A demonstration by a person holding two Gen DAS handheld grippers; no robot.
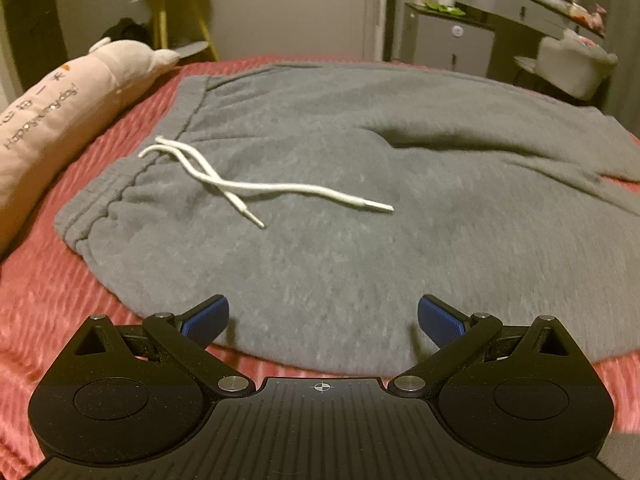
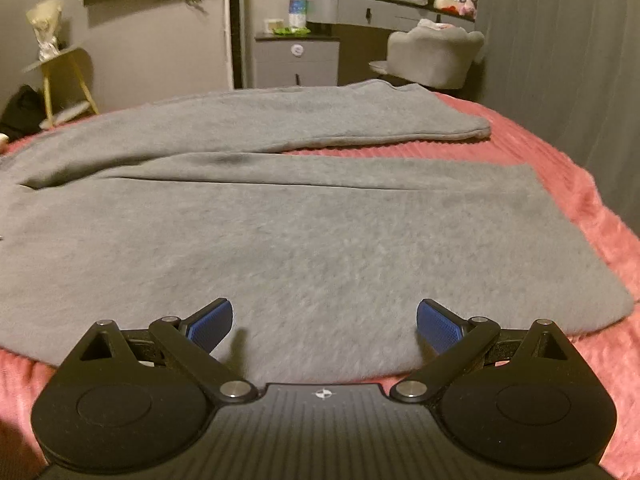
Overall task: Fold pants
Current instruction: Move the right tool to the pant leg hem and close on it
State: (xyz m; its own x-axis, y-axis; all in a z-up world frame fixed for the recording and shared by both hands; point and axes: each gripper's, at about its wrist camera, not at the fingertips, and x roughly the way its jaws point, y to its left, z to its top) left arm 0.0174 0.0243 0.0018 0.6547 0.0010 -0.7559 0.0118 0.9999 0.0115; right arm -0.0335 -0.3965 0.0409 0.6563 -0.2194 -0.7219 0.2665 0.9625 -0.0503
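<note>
Grey fleece pants (image 1: 360, 220) lie spread flat on a pink bedspread (image 1: 48, 304). Their waistband (image 1: 120, 184) is at the left, with a white drawstring (image 1: 256, 188) trailing across the fabric. In the right wrist view the two legs (image 2: 304, 232) stretch to the right, the far leg (image 2: 360, 120) angled away from the near one. My left gripper (image 1: 323, 320) is open just above the near edge of the pants by the waist, holding nothing. My right gripper (image 2: 325, 324) is open over the near leg's edge, also holding nothing.
A long pink plush pillow (image 1: 52, 120) lies along the bed's left side beside the waistband. Beyond the bed stand a yellow-legged side table (image 1: 180, 12), a grey cabinet (image 2: 296, 60), a dressing table (image 2: 380, 8) and a padded chair (image 2: 436, 56). Bedspread shows around the hems.
</note>
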